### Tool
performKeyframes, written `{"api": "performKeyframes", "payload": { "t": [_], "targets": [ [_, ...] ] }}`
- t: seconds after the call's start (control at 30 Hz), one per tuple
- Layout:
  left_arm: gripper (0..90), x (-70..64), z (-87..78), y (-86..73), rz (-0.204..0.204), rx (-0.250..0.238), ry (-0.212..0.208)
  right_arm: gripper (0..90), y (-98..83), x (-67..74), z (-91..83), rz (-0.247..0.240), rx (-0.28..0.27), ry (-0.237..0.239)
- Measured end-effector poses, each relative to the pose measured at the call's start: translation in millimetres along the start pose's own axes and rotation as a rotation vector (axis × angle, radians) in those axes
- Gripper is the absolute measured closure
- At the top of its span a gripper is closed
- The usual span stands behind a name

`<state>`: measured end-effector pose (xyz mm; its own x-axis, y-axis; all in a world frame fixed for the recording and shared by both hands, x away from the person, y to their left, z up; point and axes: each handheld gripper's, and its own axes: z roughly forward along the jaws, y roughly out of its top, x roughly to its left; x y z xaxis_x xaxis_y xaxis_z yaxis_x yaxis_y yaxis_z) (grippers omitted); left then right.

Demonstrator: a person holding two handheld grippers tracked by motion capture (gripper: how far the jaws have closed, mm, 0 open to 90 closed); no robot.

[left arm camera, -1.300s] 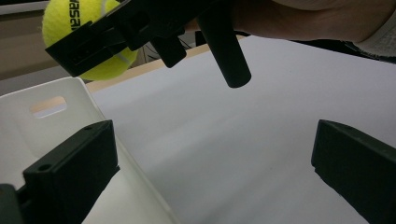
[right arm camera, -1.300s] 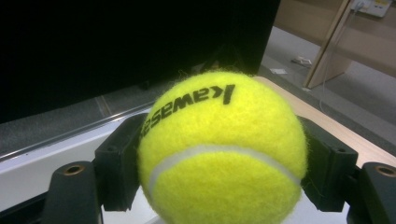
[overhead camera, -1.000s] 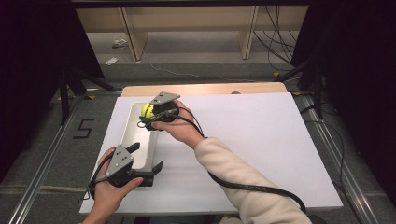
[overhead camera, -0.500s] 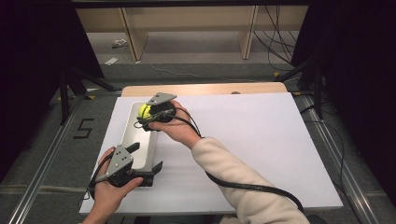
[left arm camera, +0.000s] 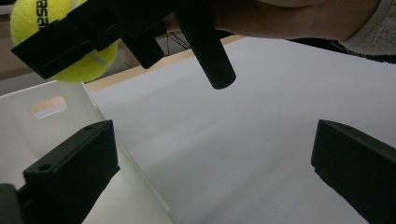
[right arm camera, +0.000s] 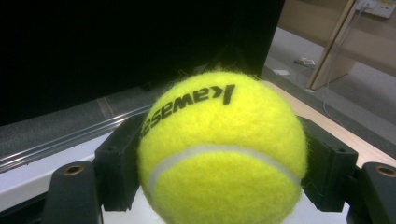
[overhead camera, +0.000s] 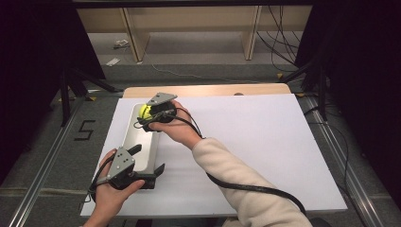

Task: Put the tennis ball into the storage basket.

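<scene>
- Yellow felt tennis ball (overhead camera: 145, 111) stays clamped in the right gripper (overhead camera: 152, 113), now slightly farther over the long white plastic tray (overhead camera: 134, 138): release looks near.
- Left gripper (overhead camera: 147, 163) straddles the tray's near wall, jaws wide, nothing pressed.

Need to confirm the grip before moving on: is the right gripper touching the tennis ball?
Touching. In the right gripper view the tennis ball sits squeezed between both black jaws of the right gripper, each pressed against its felt.
</scene>
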<state>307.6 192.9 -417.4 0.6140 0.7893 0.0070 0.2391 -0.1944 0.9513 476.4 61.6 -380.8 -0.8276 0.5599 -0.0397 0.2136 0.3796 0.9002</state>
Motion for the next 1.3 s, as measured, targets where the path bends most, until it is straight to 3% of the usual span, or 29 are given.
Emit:
{"api": "performKeyframes", "payload": {
  "t": [1.3],
  "targets": [
    [0.0,0.0,-0.6,0.2,0.005,0.002,0.000,26.8,0.9,1.1,13.2,0.006,0.018,0.013]
  ]
}}
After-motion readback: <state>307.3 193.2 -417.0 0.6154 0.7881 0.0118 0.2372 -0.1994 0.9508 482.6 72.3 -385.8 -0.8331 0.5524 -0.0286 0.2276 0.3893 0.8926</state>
